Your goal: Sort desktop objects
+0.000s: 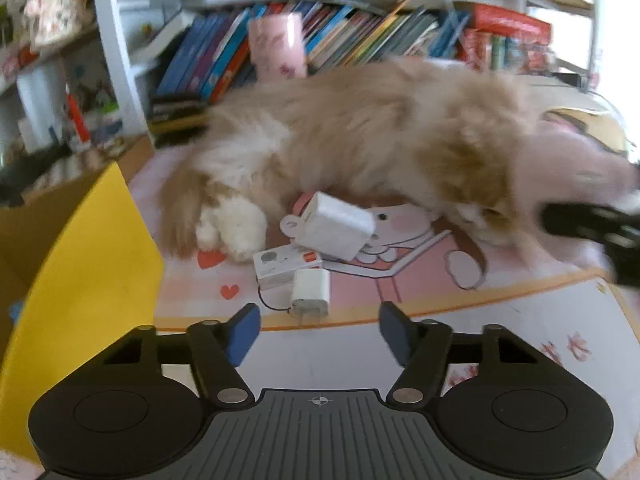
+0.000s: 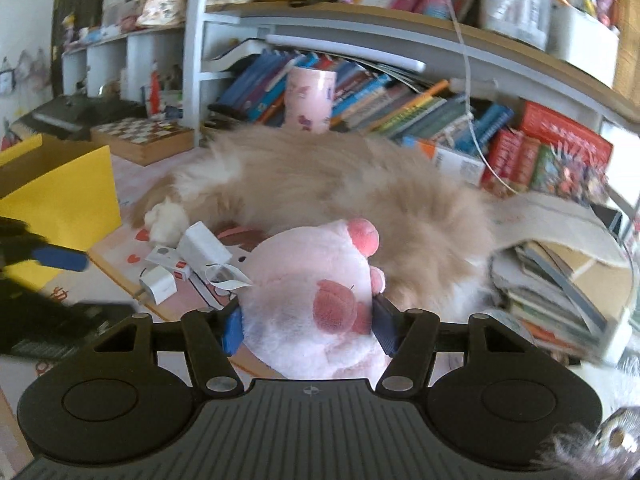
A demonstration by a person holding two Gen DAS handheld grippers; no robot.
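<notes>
My right gripper [image 2: 307,326] is shut on a pink plush toy [image 2: 316,280], whose body fills the gap between the blue pads. In the left wrist view that toy [image 1: 572,164] is a pink blur at the right. My left gripper [image 1: 319,332] stands open with nothing between its fingers. Just ahead of it on the pink desk mat [image 1: 424,280] lies a small white charger plug [image 1: 311,292]. Behind the plug sit a small white box [image 1: 286,266] and a larger white adapter [image 1: 336,226]. From the right wrist, the plug [image 2: 158,286], box [image 2: 166,258] and adapter [image 2: 204,248] lie left of the toy.
A fluffy tan and white cat [image 1: 360,136] lies across the mat behind the chargers. An open yellow box [image 1: 80,240] stands at the left. A pink cup [image 1: 278,46] and rows of books [image 1: 360,32] line the back. A pile of books [image 2: 560,292] sits at the right.
</notes>
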